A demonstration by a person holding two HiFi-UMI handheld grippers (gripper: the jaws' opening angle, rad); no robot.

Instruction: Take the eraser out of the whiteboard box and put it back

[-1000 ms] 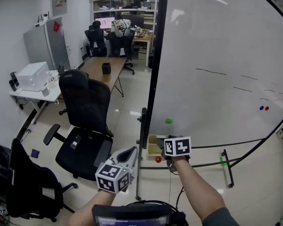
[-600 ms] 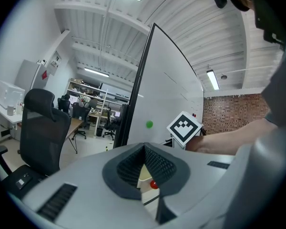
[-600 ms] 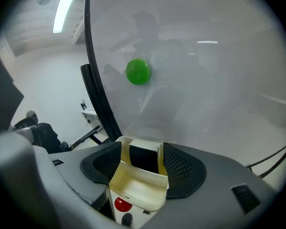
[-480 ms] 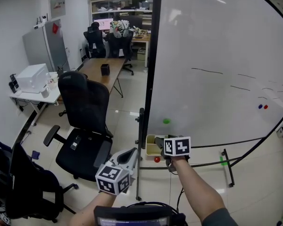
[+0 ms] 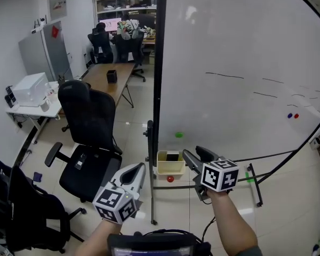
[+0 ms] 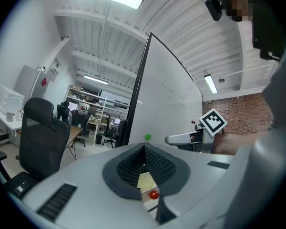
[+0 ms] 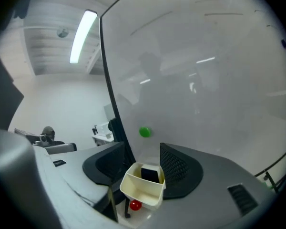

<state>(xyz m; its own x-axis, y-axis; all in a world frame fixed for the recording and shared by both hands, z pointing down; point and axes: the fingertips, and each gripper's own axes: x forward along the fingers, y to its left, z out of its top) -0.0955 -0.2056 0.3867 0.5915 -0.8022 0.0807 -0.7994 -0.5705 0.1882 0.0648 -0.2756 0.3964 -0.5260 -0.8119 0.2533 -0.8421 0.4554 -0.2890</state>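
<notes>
A cream whiteboard box hangs at the foot of the whiteboard, and the black eraser lies inside it. My right gripper hovers just right of the box, apart from it, its jaws wide and closing with nothing between them. In the right gripper view the box and eraser show beyond the gripper. My left gripper is lower and left of the box, shut and empty. In the left gripper view its gripper points at the box.
A black post edges the whiteboard, with a green magnet above the box and a red magnet below it. A black office chair stands at the left, another chair at the lower left. A board stand leg is at the right.
My right gripper has lifted up and drawn back to the right, off the box, which now shows uncovered with the eraser in it. The left gripper rose slightly.
</notes>
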